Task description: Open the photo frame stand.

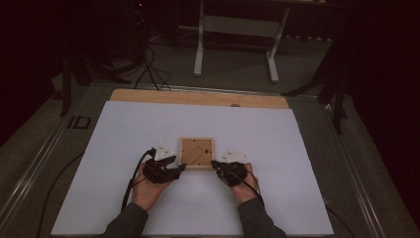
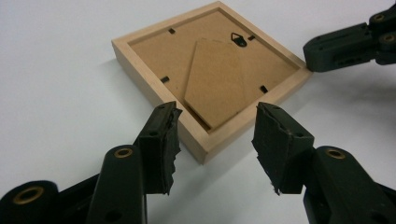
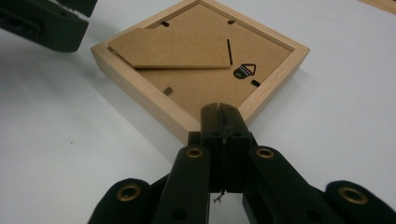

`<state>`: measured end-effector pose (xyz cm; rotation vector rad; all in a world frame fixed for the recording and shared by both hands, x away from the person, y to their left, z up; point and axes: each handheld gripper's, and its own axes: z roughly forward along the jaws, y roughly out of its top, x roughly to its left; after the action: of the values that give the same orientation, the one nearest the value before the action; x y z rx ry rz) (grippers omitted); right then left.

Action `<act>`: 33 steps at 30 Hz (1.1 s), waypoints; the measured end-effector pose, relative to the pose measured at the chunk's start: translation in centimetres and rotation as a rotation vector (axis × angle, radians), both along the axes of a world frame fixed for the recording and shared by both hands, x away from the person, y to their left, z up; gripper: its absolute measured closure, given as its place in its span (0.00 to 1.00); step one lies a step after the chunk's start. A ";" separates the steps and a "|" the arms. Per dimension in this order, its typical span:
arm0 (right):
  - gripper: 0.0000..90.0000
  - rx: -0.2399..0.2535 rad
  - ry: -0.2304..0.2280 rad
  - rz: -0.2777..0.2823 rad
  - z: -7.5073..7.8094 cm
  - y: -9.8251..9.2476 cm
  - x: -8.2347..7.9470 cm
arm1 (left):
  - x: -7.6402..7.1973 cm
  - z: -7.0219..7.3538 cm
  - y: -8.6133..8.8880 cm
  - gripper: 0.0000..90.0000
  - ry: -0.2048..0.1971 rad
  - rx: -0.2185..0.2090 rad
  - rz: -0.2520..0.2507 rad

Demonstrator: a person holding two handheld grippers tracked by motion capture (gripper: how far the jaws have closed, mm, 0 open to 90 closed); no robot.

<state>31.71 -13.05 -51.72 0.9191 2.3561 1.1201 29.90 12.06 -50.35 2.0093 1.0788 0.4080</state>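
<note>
A small square wooden picture frame [image 1: 196, 152] lies face down on the white sheet [image 1: 148, 129]. Its brown backing [image 2: 210, 70] shows a folded stand flap, black tabs and a black hanger [image 3: 244, 71]. My left gripper [image 1: 179, 167] sits at the frame's near left corner. It is open, and in the left gripper view [image 2: 215, 122] the corner lies between its torn pads [image 2: 163, 140] without touching them. My right gripper [image 1: 214, 163] is shut, its tip [image 3: 222, 112] against the near right corner. The right gripper [image 2: 327, 51] also shows in the left gripper view, and the left gripper [image 3: 51, 28] in the right gripper view.
The white sheet covers a wooden tabletop whose bare strip [image 1: 198, 97] shows along the far edge. A white desk frame [image 1: 235, 44] stands on the floor beyond. Black cables [image 1: 131, 183] trail from the grippers toward the near left.
</note>
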 end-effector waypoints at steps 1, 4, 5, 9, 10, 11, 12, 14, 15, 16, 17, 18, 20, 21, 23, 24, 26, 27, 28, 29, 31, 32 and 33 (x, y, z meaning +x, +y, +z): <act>1.00 0.000 0.000 0.000 0.0 0.0 0.0 | 0.1 0.1 -0.1 0.55 0.000 0.002 -0.001; 1.00 0.010 0.005 0.005 -0.1 -0.1 0.1 | 0.7 0.5 -0.5 0.55 -0.001 0.021 -0.007; 1.00 0.010 0.005 0.005 -0.1 -0.1 0.1 | 0.9 0.6 -0.7 0.55 0.000 0.027 -0.009; 1.00 0.015 0.001 0.000 -0.1 -0.1 0.0 | 1.5 0.8 -1.5 0.55 0.005 0.051 -0.030; 1.00 0.015 -0.005 0.000 -0.2 -0.1 0.0 | 1.6 0.8 -1.6 0.55 0.006 0.056 -0.032; 1.00 0.015 -0.005 0.000 -0.2 -0.1 0.0 | 1.7 0.9 -1.9 0.55 0.004 0.064 -0.037; 1.00 0.017 -0.004 -0.003 -0.2 -0.1 0.0 | 1.8 0.9 -2.2 0.55 -0.002 0.090 -0.039; 1.00 0.019 -0.004 -0.004 -0.2 -0.1 0.0 | 2.0 0.9 -2.4 0.55 -0.001 0.096 -0.042; 1.00 0.022 -0.004 -0.006 -0.2 -0.2 0.0 | 2.1 0.8 -2.5 0.55 0.003 0.105 -0.047; 1.00 0.025 -0.003 -0.005 -0.2 -0.2 0.0 | 2.2 0.8 -2.7 0.54 0.005 0.112 -0.046; 1.00 0.025 -0.003 -0.005 -0.2 -0.2 0.0 | 2.4 0.7 -2.8 0.54 0.012 0.119 -0.049; 1.00 0.027 -0.004 -0.005 -0.2 -0.2 0.0 | 2.6 0.6 -3.1 0.54 0.016 0.133 -0.053; 1.00 0.027 -0.003 -0.005 -0.2 -0.2 0.0 | 2.7 0.6 -3.2 0.54 0.015 0.139 -0.054; 1.00 0.027 -0.004 -0.005 -0.3 -0.2 0.0 | 2.8 0.5 -3.3 0.53 0.017 0.147 -0.058; 1.00 0.028 -0.005 -0.004 -0.3 -0.2 0.0 | 3.0 0.5 -3.6 0.53 0.016 0.155 -0.060; 1.00 0.029 -0.006 -0.003 -0.3 -0.2 0.0 | 3.1 0.6 -3.6 0.53 0.018 0.161 -0.063; 1.00 0.029 -0.004 -0.002 -0.3 -0.2 0.0 | 3.3 0.5 -3.8 0.53 0.022 0.166 -0.066; 1.00 0.029 -0.004 -0.002 -0.3 -0.2 0.0 | 3.3 0.5 -3.8 0.53 0.022 0.166 -0.066; 1.00 0.029 -0.005 -0.001 -0.3 -0.3 0.0 | 3.5 0.5 -4.0 0.53 0.031 0.170 -0.069; 1.00 0.029 -0.005 -0.001 -0.3 -0.3 0.0 | 3.5 0.5 -4.0 0.53 0.031 0.170 -0.069; 1.00 0.028 -0.006 -0.001 -0.3 -0.3 0.0 | 3.7 0.4 -4.0 0.53 0.035 0.170 -0.072; 1.00 0.028 -0.006 0.000 -0.3 -0.3 0.0 | 3.8 0.3 -4.1 0.54 0.040 0.176 -0.073; 1.00 0.028 -0.006 0.000 -0.3 -0.3 0.0 | 3.8 0.3 -4.1 0.54 0.040 0.176 -0.073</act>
<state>31.70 -13.32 -52.00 0.9245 2.3410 1.1567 33.72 7.99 -50.08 2.2131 1.0202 0.4393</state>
